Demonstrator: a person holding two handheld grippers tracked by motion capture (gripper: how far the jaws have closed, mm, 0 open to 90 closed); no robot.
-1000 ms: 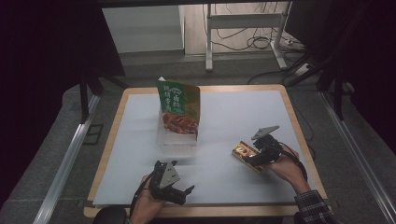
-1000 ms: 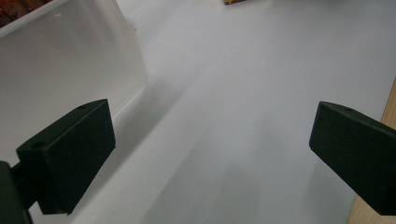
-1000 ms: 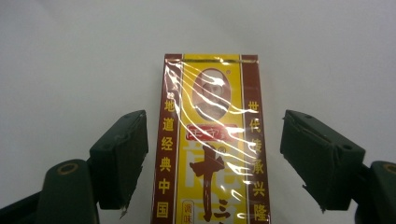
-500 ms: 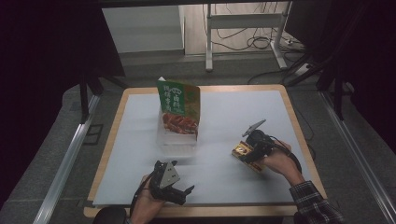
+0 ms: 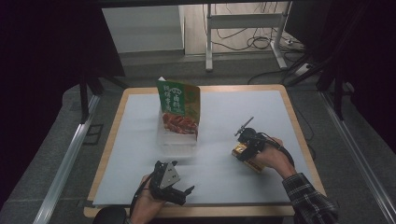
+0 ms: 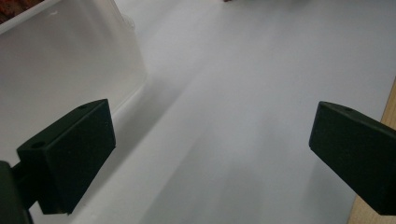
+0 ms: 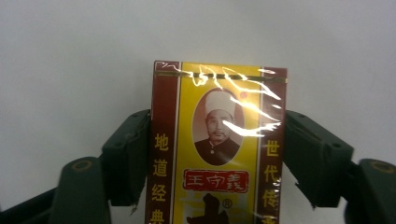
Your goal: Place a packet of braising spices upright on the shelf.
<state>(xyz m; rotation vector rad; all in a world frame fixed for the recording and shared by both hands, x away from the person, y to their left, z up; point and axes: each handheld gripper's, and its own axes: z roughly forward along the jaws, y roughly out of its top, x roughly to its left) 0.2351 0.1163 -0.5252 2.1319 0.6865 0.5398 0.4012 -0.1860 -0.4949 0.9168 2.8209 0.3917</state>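
1. Yellow box (image 7: 217, 154): we have it between the jaws of our right gripper (image 5: 246, 148), near the right edge of the table (image 5: 299, 133). The jaws have just been closing, and in the right gripper view each black pad meets a long side of the box, so we judge the grip made.

2. Left to do, as we read it: lift the box and carry it, likely toward the clear plastic container (image 5: 177, 140) at mid-table. Nothing has gone in yet.

3. Our left gripper (image 5: 180, 195) rests near the front edge with its jaws wide apart and nothing between them; the container's wall shows just beside its left pad.

4. Materials: the box is a flat cardboard rectangle in glossy film that throws bright glare, printed maroon and yellow with a portrait. It could slide under smooth pads.

5. The container is translucent, thin-walled and boxy. A green snack bag (image 5: 180, 105) stands upright in it, soft and crinkly.

6. A matte white sheet covers the wooden table.
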